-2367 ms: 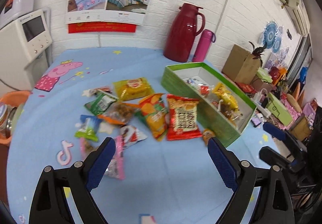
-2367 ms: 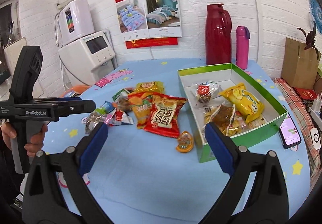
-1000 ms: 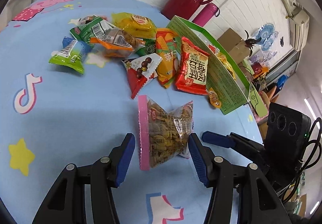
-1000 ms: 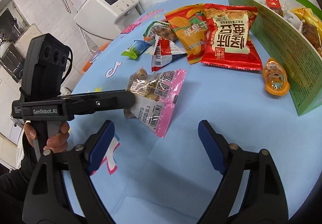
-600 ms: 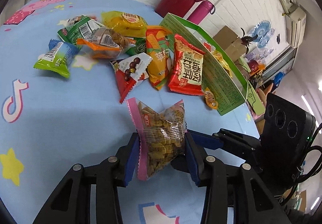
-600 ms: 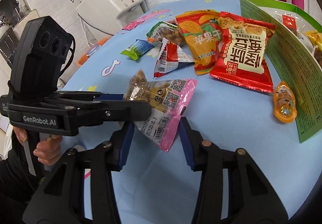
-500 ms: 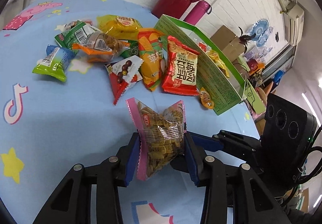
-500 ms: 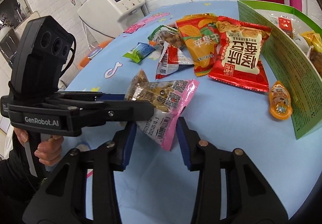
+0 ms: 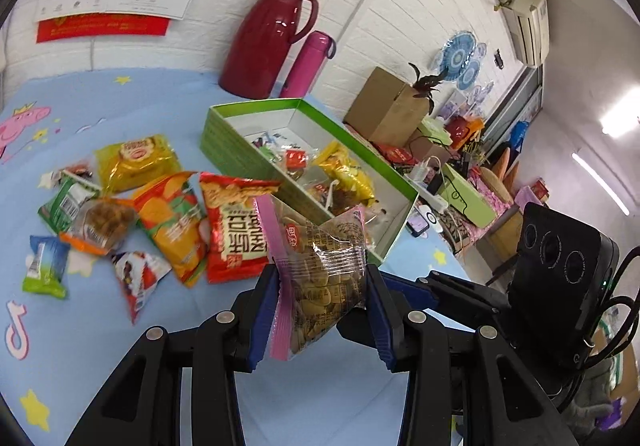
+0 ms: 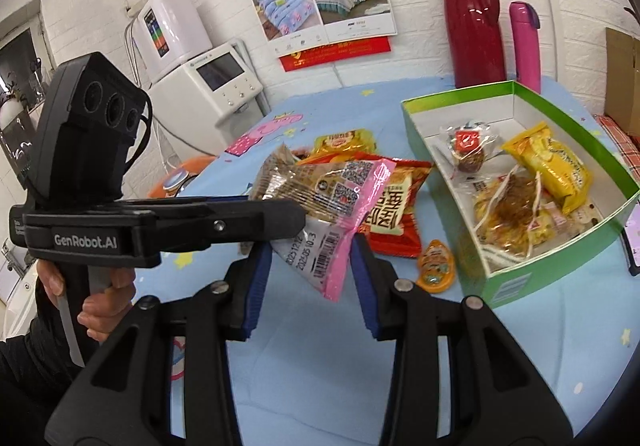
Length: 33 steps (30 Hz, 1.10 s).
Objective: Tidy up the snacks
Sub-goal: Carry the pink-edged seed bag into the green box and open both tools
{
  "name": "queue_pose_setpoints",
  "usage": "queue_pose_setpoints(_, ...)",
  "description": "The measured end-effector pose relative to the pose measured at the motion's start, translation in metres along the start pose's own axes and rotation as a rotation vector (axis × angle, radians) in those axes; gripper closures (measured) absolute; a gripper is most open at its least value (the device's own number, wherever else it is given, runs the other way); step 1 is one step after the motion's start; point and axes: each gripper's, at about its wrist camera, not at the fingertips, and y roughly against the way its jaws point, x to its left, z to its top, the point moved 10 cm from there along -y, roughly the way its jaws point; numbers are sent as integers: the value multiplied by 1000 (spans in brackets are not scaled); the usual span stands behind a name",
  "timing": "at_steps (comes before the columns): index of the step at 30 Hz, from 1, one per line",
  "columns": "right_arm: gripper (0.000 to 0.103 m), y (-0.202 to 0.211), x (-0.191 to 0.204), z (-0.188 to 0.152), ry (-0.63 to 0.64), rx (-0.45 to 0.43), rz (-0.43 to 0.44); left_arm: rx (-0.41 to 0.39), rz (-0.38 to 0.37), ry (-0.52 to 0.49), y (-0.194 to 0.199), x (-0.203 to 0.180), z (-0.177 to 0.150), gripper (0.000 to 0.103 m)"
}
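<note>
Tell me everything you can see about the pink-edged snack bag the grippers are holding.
The snack bag is a clear crinkly plastic pouch with pink sealed edges, full of small tan pieces; QR codes, a barcode and a printed date show on its back. It hangs tilted above the blue tablecloth, pinched by both the left gripper and right gripper, short of the green box.

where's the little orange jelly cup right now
In the right wrist view, the orange jelly cup lies on the blue tablecloth, between the red snack bag and the green box.
</note>
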Motion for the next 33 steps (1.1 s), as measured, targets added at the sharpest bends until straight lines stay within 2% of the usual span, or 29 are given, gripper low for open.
queue_pose_setpoints(11,60,34,-70,27,-74,-94,-102,24,-91,-72,-60,-45,43,60)
queue_pose_setpoints(20,59,31,-120,36,-95,-119,-171,55,-116,-76,-111,-52,64,60)
queue_pose_setpoints(21,58,28,-125,36,-90,-117,-186,56,-104,-85,-116,-50,65,57)
queue_pose_setpoints(23,53,21,-136,33,-77,-99,-234,59,-49,-103,-125,-44,64,45)
queue_pose_setpoints(24,48,18,-142,30,-73,-84,-271,59,2,-104,-129,-37,62,34)
queue_pose_setpoints(25,38,16,-147,27,-72,-72,-300,56,35,-100,-132,-31,61,23)
queue_pose_setpoints(26,33,15,-151,24,-74,-67,-317,51,53,-92,-131,-27,59,18)
queue_pose_setpoints(27,24,16,-153,23,-80,-65,-323,39,65,-79,-130,-21,58,17)
queue_pose_setpoints(33,22,25,-148,25,-97,-82,-310,33,83,-34,-115,-5,53,17)
